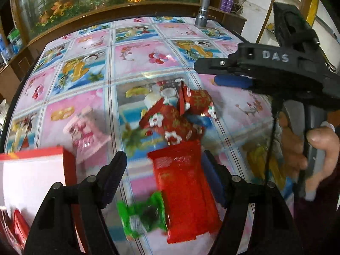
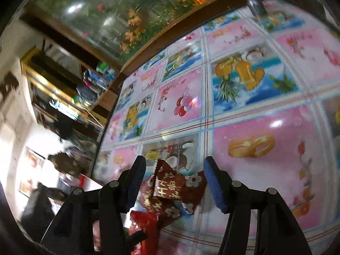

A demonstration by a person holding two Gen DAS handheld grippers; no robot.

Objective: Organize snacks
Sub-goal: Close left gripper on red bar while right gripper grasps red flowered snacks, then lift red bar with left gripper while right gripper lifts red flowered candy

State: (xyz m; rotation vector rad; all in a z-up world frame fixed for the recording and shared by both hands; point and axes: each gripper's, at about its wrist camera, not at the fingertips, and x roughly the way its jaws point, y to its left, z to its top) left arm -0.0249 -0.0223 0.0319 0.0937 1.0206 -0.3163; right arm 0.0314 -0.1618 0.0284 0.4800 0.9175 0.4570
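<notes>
Red flower-print snack packets heaped, crinkled | left fingers apart | right fingers apart

Counter under a glossy cloth of pink and blue fruit-print squares; near the middle, a heap of red flowered snack packets; just in front, a long plain red packet with a green packet beside it; left, a pink packet; red-and-white box at the left edge; metal post at the far edge.
</notes>
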